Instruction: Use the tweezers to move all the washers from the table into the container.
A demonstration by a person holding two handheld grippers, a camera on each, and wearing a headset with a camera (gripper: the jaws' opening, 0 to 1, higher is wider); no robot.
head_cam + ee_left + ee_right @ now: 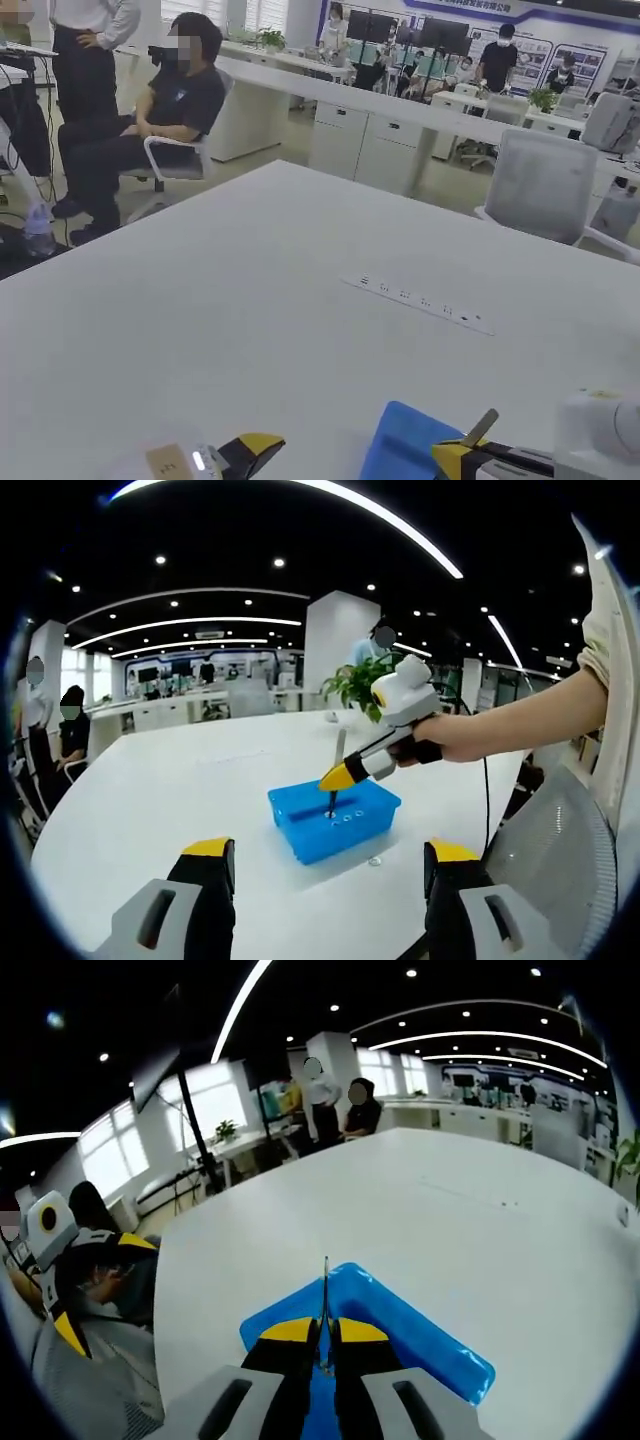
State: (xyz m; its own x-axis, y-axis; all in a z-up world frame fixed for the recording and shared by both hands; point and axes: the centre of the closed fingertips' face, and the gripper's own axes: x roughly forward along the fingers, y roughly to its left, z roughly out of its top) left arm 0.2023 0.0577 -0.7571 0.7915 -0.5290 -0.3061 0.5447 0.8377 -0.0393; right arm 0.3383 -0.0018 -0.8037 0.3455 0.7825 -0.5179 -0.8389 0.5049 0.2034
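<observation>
Left tool [330, 855]: mine, jaws spread wide and empty, held low over the bench [180, 780], facing the container and well apart from it.
Container [300, 835]: one, blue, shallow and open-topped, standing on the bench ahead of the left tool.
Washers [347, 819] inside: I count three small rings on the container floor beside the tweezer tips. They are tiny, so I hold that count as provisional.
Washer [375, 861] outside: one, lying flat on the bench just beside the container's near wall, toward the corner on my right-hand side.
Tweezers [339, 745]: one pair, long axis near upright, tips down inside the container.
Right tool [340, 775]: mine, jaws pressed together and pinching the tweezers by their upper part, directly above the container.
Governing relation: from the tweezer tips the outside washer lies across the near wall, toward the left tool and a little to the right-hand side. Tips and washer are near but apart, with the wall between them.
Nearer hand: the right, and it alone carries the tweezers.
Assessment: one washer appears left to move. The tips would have to rise clear of the wall before coming down on it.
Risk: a flat washer may skate on the smooth bench under the tips.
</observation>
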